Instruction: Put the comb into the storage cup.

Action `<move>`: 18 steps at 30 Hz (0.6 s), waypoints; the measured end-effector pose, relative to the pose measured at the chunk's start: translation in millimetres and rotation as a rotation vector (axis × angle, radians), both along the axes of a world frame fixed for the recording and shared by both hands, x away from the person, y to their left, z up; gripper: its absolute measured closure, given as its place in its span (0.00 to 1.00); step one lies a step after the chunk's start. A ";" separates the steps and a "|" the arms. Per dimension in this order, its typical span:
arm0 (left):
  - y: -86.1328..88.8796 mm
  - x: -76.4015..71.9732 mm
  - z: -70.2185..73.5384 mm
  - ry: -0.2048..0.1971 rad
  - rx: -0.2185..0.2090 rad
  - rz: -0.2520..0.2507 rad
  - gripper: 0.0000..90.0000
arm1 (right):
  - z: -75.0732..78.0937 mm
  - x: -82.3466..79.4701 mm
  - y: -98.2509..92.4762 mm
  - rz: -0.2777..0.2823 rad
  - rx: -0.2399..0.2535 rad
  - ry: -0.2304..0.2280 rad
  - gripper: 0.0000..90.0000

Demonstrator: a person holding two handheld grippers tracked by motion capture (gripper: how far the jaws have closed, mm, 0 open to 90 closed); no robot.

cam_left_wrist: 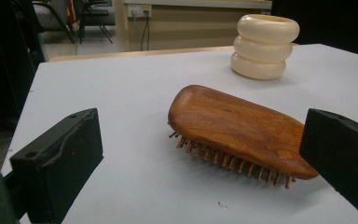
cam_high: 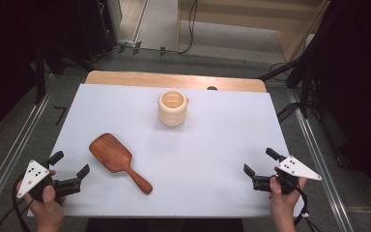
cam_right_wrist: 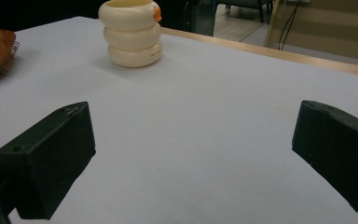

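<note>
While both grippers are idling with jaws apart, the left gripper (cam_high: 69, 165) is sitting nearer the hairbrush (cam_high: 118, 161), whose handle is pointing away rightward.

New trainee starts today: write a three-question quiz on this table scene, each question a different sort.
1. True or false: the wooden hairbrush lies bristles down.
2. Which tool is nearer the hairbrush? A) left tool B) right tool
3. Fill in: the cream holder looks like ___ stacked rings.

Key: 1. True; the left gripper view shows the bristles against the white table cover. 2. A. 3. Three.
</note>
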State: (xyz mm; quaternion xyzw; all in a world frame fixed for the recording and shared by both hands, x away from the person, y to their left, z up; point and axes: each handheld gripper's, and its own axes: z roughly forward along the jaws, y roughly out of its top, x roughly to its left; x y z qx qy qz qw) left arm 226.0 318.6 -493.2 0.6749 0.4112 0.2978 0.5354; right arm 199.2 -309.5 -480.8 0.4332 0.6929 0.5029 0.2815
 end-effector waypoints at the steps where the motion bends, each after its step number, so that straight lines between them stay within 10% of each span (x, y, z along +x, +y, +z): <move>1: 0.0 0.0 -0.1 0.001 0.000 -0.001 0.00 | 2.3 0.9 2.2 0.004 -0.005 0.003 0.00; 18: 0.3 -0.4 -0.3 -0.001 0.001 -0.002 0.00 | 31.3 19.5 36.3 0.082 -0.044 0.033 0.00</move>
